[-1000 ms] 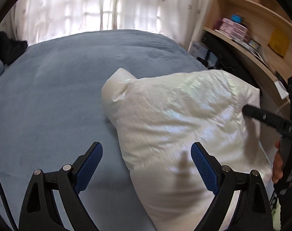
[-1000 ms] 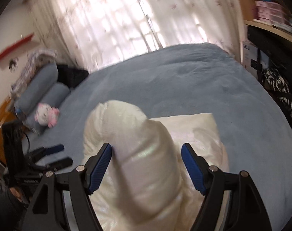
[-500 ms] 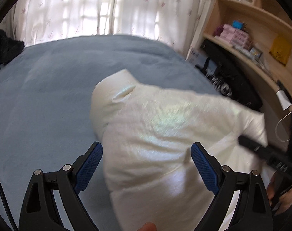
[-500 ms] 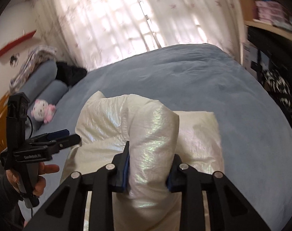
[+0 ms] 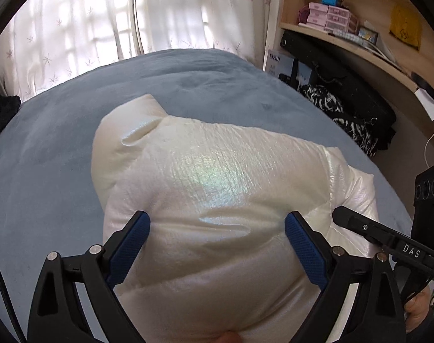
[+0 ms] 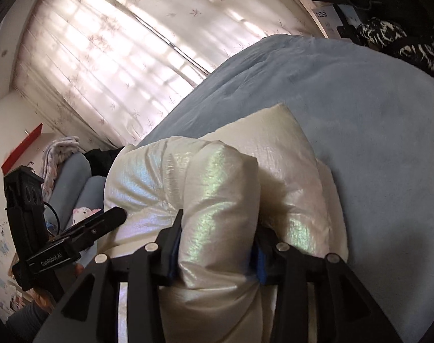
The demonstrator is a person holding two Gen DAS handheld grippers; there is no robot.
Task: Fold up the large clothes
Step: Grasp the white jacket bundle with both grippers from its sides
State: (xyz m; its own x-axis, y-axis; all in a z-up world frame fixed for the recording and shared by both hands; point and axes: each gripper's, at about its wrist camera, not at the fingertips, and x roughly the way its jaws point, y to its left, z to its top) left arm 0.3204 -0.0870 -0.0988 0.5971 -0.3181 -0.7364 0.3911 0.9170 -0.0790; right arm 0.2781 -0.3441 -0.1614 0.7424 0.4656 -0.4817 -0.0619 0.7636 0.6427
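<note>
A puffy, pearly white jacket [image 5: 217, 185] lies bunched on the blue bed [image 5: 59, 157]. My left gripper [image 5: 217, 245] is open wide, its blue pads [image 5: 131, 245] standing on either side of the jacket's near bulge without squeezing it. My right gripper [image 6: 218, 228] clamps a thick rolled fold of the jacket [image 6: 217, 188]; the fold bulges between the pads, and the jaws are opening slightly. In the left wrist view the right gripper's finger [image 5: 348, 220] lies at the jacket's right edge. In the right wrist view the left gripper [image 6: 111, 217] shows at the jacket's left side.
Curtains [image 5: 159, 14] hang behind the bed. On the right stand wooden shelves [image 5: 345, 43], a black bag and a black-and-white patterned cloth [image 5: 331, 103]. Blue bolsters [image 6: 82, 177] and a pink plush toy [image 6: 82, 213] lie at the bed's left end.
The right gripper shut on the jacket's rolled fold, sank and rolled. The left gripper moved right over the jacket, which now sits between its open fingers.
</note>
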